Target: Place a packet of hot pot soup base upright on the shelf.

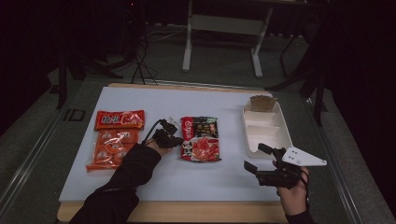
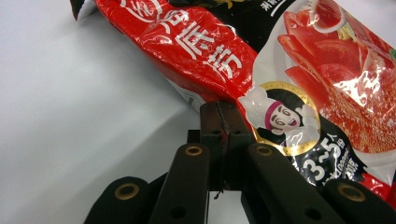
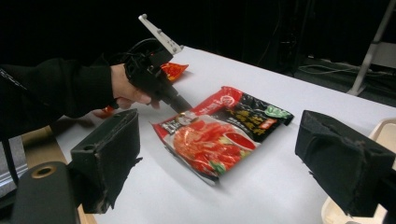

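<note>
Black-sleeved arm (image 1: pixel 122 179) angled toward packet (image 1: pixel 200 138)

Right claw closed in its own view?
No: the right claw stands wide open, its two black pads far apart with nothing between them, above the white table.

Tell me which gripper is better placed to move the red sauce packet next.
Left. The left gripper is shut at the red sauce packet's near-left edge. The right gripper hangs open beside the white tray, apart from the packet.
</note>
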